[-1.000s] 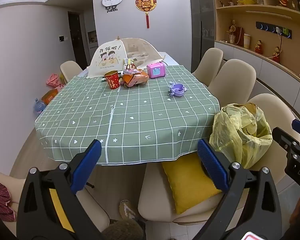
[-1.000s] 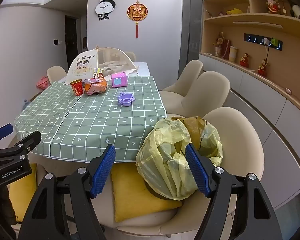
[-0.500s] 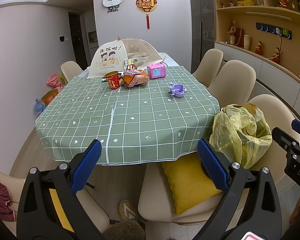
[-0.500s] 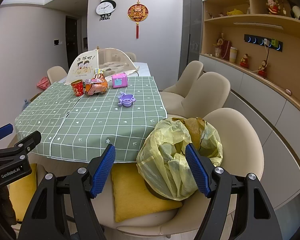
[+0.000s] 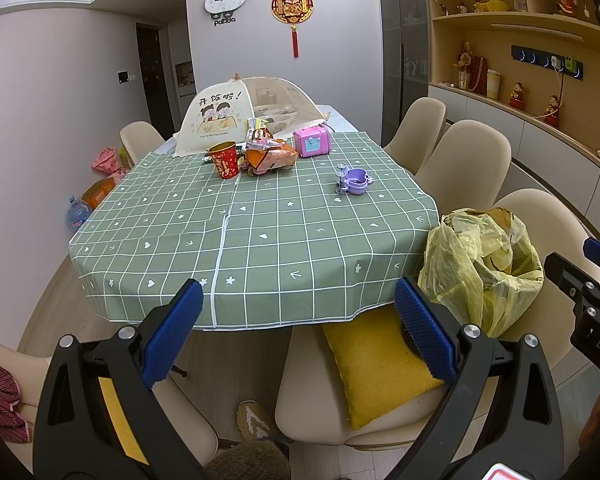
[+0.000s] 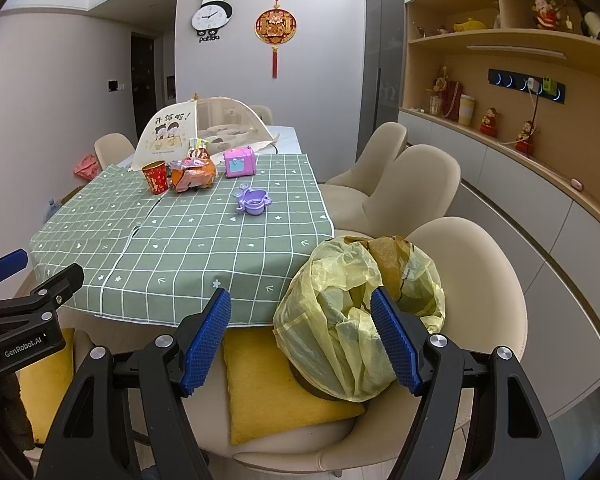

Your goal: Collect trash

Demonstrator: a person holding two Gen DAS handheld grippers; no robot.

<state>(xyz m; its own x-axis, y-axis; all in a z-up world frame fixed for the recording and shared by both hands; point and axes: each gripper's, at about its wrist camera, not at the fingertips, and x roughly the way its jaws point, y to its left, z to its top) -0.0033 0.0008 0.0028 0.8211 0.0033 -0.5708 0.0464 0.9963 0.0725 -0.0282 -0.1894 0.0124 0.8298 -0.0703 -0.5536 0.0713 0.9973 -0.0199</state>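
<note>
Left gripper (image 5: 296, 316) jaws wide apart, empty, lower frame. Right gripper (image 6: 300, 336) jaws wide apart, empty, framing yellow trash bag (image 6: 356, 320) on chair (image 6: 480, 280) lower right. Snack wrappers (image 5: 270, 154) and red paper cup (image 5: 225, 159) on desk (image 5: 260, 240), upper centre, well apart from both.

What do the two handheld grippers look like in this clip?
Both the left gripper and the right gripper share one design: black angular frames with silver bolts and blue ribbed pads. The left one carries a yellow strip and white "GenRobot.AI" lettering.
</note>
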